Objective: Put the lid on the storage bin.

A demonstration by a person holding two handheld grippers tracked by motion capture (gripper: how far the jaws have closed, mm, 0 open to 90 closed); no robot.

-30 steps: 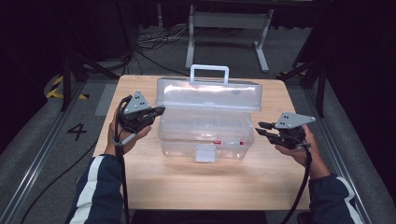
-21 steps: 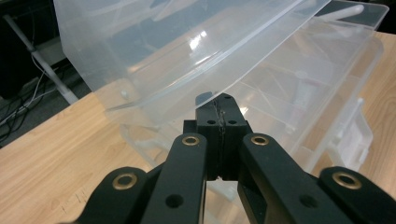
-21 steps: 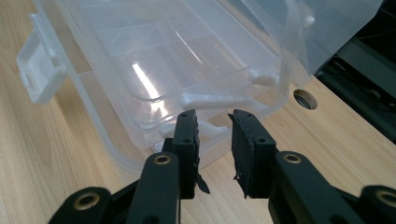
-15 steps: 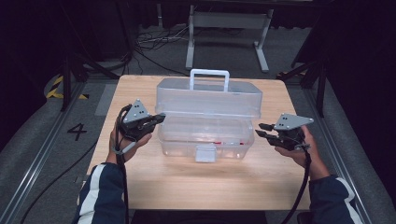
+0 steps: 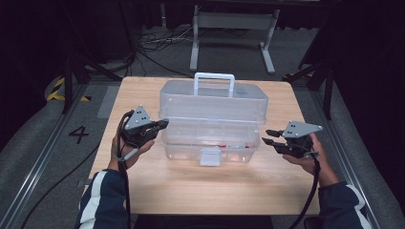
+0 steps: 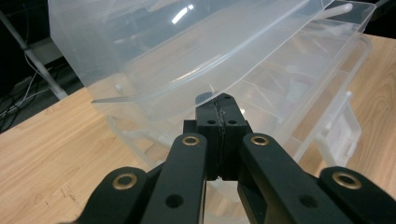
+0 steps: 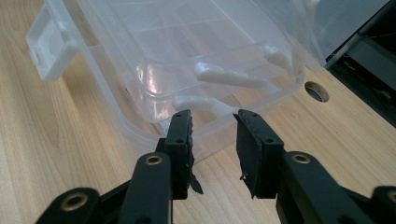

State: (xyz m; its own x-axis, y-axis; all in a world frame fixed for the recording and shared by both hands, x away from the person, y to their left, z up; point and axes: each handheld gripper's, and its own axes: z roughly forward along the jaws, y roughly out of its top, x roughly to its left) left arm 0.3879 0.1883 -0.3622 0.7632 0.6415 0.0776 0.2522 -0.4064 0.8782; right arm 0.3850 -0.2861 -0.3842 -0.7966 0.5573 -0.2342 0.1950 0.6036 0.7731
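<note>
A clear plastic toolbox (image 5: 212, 129) with a white handle (image 5: 214, 76) and a white front latch (image 5: 210, 156) stands in the middle of the wooden table (image 5: 200, 191). Its lid (image 6: 177, 56) is tilted up over the tray. My left gripper (image 5: 164, 123) is shut, its tips (image 6: 220, 105) right under the lid's edge at the box's left end; I cannot tell if they touch it. My right gripper (image 5: 267, 137) is at the box's right end. Its jaws have just been opening and stand apart (image 7: 212, 119) before the end wall (image 7: 224, 116), nothing pressed between them.
A small red item (image 5: 229, 144) lies inside the box. A round hole (image 7: 317, 91) pierces the table near the box's right end. Behind the table stand a metal frame (image 5: 231, 28) and loose cables (image 5: 157, 40); floor rails run along both sides.
My left gripper has sunk a little beside the box's left end. My right gripper's jaws stand slightly wider; that hand has stayed in place.
</note>
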